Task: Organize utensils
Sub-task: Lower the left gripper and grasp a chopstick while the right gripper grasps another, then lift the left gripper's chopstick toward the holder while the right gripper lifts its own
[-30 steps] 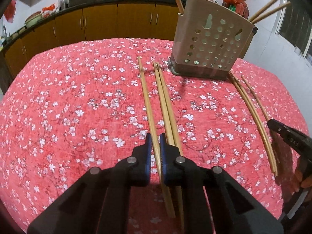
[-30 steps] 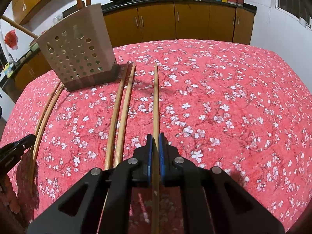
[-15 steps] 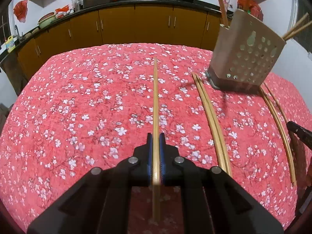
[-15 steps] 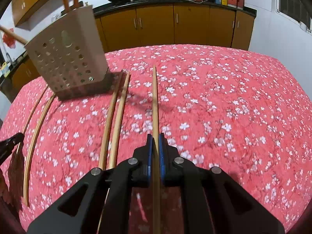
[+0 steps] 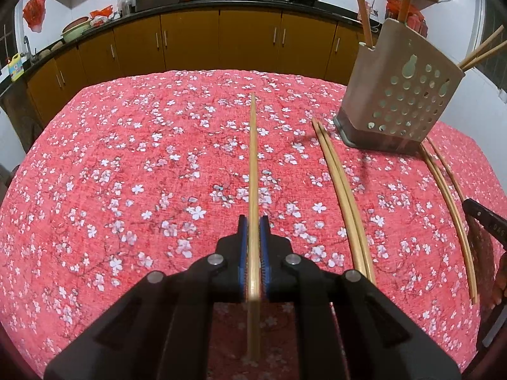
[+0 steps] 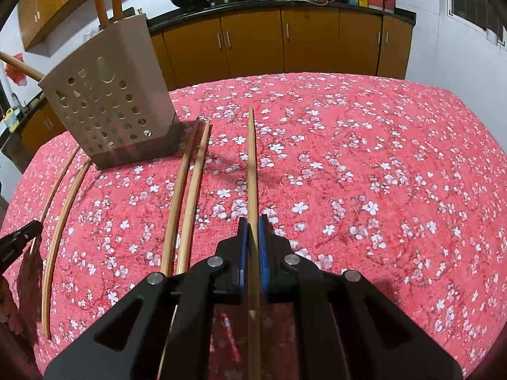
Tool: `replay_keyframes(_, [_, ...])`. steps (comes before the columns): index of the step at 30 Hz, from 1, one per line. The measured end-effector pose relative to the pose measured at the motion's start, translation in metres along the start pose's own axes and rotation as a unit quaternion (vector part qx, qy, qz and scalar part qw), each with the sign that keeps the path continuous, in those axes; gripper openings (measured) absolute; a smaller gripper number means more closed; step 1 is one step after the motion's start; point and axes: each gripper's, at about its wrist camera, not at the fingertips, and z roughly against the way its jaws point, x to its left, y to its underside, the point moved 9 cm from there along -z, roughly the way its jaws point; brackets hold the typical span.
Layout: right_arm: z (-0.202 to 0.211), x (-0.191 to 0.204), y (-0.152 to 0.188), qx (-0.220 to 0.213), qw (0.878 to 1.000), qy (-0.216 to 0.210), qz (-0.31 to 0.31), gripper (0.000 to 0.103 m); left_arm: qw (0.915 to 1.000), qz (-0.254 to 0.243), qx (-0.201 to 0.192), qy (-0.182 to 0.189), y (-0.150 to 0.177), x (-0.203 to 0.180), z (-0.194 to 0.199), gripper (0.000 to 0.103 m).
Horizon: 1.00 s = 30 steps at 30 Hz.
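My left hand-held gripper (image 5: 253, 221) pinches one chopstick (image 5: 253, 158); my right hand-held gripper (image 6: 253, 223) pinches another chopstick (image 6: 252, 164). Loose chopstick pairs (image 5: 340, 190) lie on the counter (image 5: 126, 174) near the perforated holder (image 5: 402, 95), probably toward its far edge.

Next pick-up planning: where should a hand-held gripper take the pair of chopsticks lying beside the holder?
Grip the pair of chopsticks near its close end, from above, jaws across both sticks: they lie flat, side by side, their far tips almost at the holder.
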Motion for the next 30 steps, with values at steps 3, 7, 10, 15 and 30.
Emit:
replay_keyframes(3, [0.000, 0.002, 0.000, 0.000, 1.000, 0.004, 0.003, 0.009, 1.0000, 0.003, 0.000, 0.003, 0.000, 0.000, 0.000, 0.010])
replay_keyframes(7, [-0.001, 0.004, 0.000, 0.000, 1.000, 0.007, 0.006, 0.009, 1.0000, 0.004, 0.000, 0.003, 0.001, -0.001, 0.000, 0.011])
replay_keyframes(10, [-0.001, 0.003, 0.000, 0.000, 1.000, 0.007, 0.006, 0.009, 1.0000, 0.004, 0.000, 0.004, 0.001, -0.001, 0.000, 0.011])
replay_keyframes(15, [-0.001, 0.002, 0.000, -0.001, 1.000, 0.007, 0.006, 0.009, 1.0000, 0.004, 0.000, 0.003, 0.001, -0.001, 0.000, 0.011])
replay_keyframes(30, [0.004, 0.000, 0.005, -0.001, 1.000, 0.011, 0.010, 0.009, 1.0000, -0.009, 0.000, -0.001, 0.013, -0.006, 0.010, 0.013])
